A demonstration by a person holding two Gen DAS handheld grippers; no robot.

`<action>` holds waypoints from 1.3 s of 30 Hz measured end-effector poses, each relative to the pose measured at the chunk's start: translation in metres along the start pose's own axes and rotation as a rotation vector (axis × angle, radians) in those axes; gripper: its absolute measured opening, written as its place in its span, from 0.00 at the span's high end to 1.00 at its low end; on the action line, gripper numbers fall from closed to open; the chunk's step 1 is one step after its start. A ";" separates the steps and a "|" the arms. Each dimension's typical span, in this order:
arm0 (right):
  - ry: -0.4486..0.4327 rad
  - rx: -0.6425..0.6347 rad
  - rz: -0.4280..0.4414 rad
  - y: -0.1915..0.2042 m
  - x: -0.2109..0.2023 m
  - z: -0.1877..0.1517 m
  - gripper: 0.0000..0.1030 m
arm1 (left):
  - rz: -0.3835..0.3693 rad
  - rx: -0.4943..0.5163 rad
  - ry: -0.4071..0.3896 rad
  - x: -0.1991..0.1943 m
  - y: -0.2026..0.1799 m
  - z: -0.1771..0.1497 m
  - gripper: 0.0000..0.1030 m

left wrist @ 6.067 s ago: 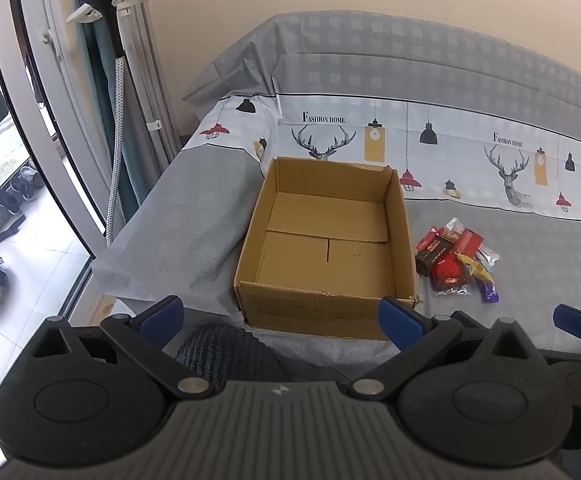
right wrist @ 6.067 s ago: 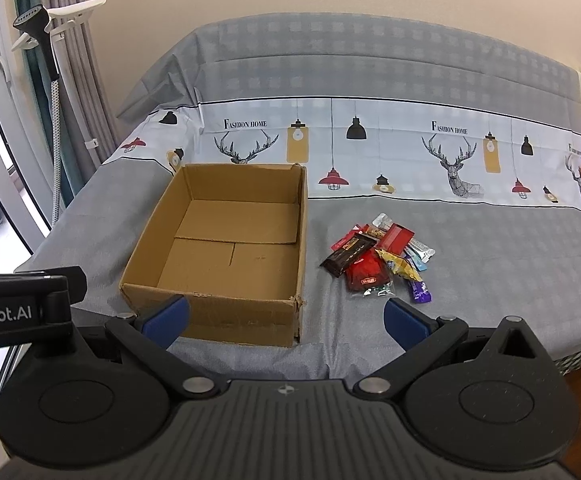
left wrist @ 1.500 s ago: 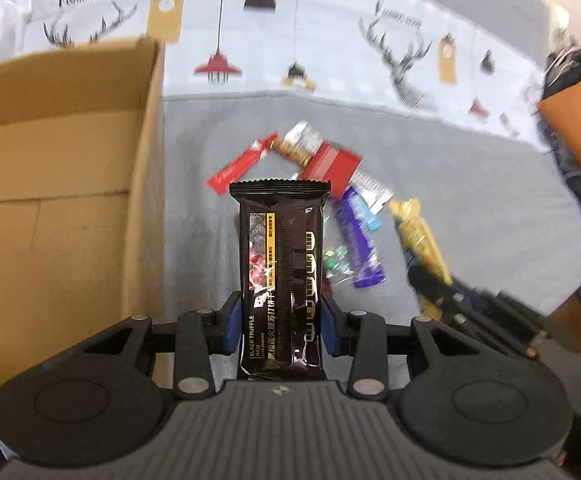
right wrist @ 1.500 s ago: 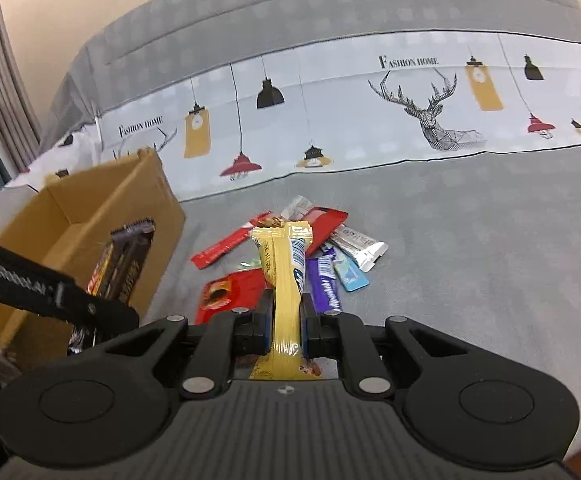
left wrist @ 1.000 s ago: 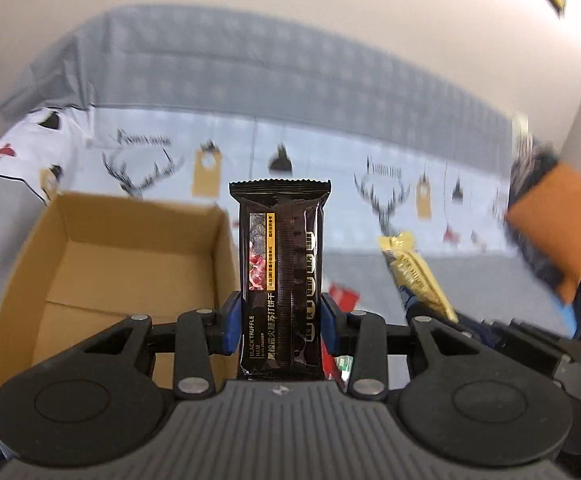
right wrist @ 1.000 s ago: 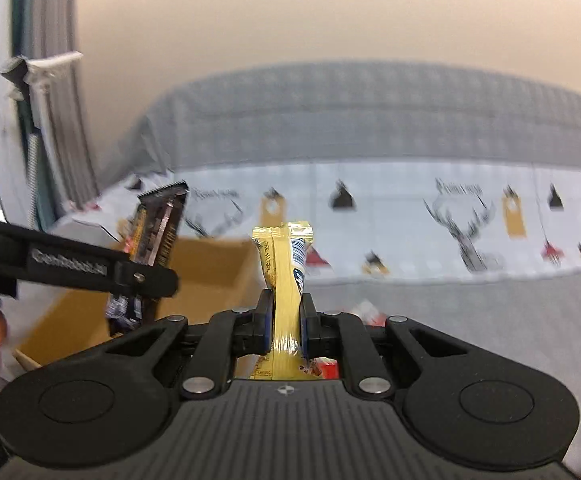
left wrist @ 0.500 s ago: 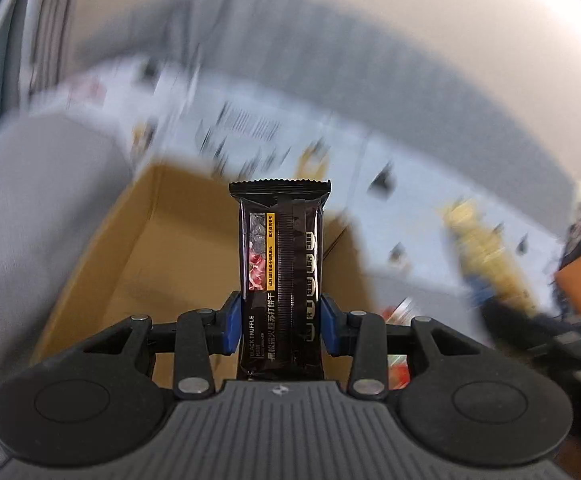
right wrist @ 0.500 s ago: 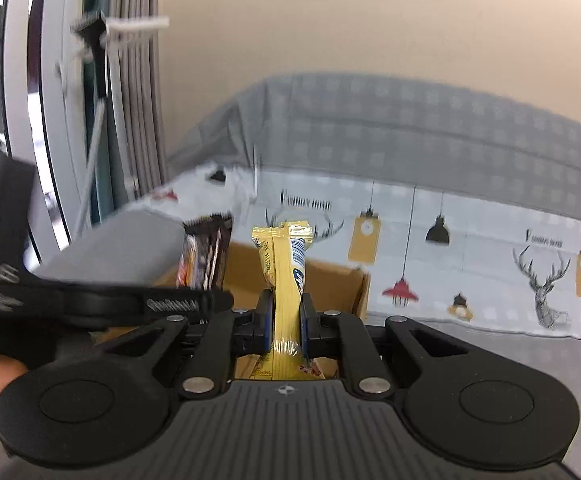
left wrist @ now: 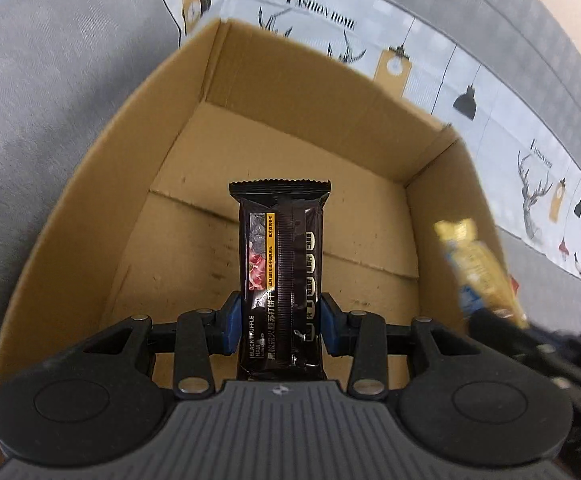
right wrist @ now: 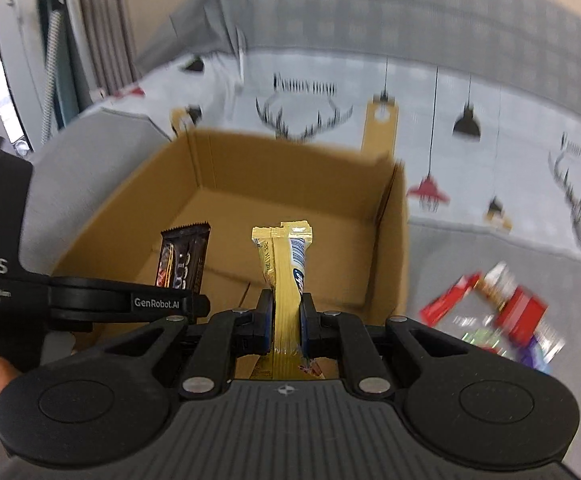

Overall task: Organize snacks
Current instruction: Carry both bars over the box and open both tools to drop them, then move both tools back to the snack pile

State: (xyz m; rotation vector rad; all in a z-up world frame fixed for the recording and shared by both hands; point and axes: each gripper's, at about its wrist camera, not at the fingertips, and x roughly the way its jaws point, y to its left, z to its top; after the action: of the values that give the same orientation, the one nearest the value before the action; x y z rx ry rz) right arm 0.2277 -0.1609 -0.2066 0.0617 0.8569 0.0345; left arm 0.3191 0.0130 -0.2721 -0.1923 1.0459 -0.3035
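The dark brown snack bar (left wrist: pixel 281 276), its wrapper printed "BLACK TRUFFLE HAM", stands upright between the blue pads (left wrist: pixel 231 325) of the left gripper (left wrist: pixel 280 326), which is clamped on its lower half; the bar's serrated top edge points away from the camera, and it hangs over the open cardboard box (left wrist: pixel 90 184), above the box's floor. From the right wrist view the same bar (right wrist: pixel 182 256) shows at the left, above the left gripper's black arm marked "GenRobot.AI". The right gripper (right wrist: pixel 286 320) is closed tight on a narrow yellow snack stick (right wrist: pixel 284 276) with a blue and white label, held upright by its lower part, also over the cardboard box (right wrist: pixel 394 248) and nearer its right wall. In the left wrist view that yellow stick (left wrist: pixel 474 268) appears blurred at the right, by the box's right wall. The box sits on a bed cover (right wrist: pixel 470 256), grey with a white band printed with deer heads, hanging lamps and "Fashion Home". Just right of the box, the remaining snacks (right wrist: pixel 498 316) lie in a loose heap on the grey fabric, red, white and purple wrappers among them, too blurred to tell more.
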 end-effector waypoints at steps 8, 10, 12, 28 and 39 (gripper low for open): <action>0.083 0.025 0.024 0.013 0.040 -0.011 0.86 | 0.020 0.002 0.002 0.003 0.005 -0.002 0.58; 0.094 0.019 0.022 0.016 0.047 -0.012 0.86 | 0.033 -0.007 -0.011 0.002 0.004 -0.002 0.57; 0.100 0.020 0.011 0.016 0.049 -0.013 0.81 | 0.061 -0.004 -0.018 0.002 -0.001 -0.001 0.26; -0.115 0.125 0.048 -0.038 -0.030 -0.035 0.03 | -0.042 -0.004 -0.163 -0.051 -0.042 -0.019 0.00; -0.240 0.176 0.015 -0.089 -0.124 -0.083 0.00 | -0.142 0.215 -0.221 -0.083 -0.111 -0.073 0.00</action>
State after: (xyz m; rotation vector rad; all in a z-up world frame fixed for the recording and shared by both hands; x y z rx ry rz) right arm 0.0846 -0.2535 -0.1735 0.2331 0.6181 -0.0339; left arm 0.1996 -0.0640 -0.2067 -0.1038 0.7760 -0.5086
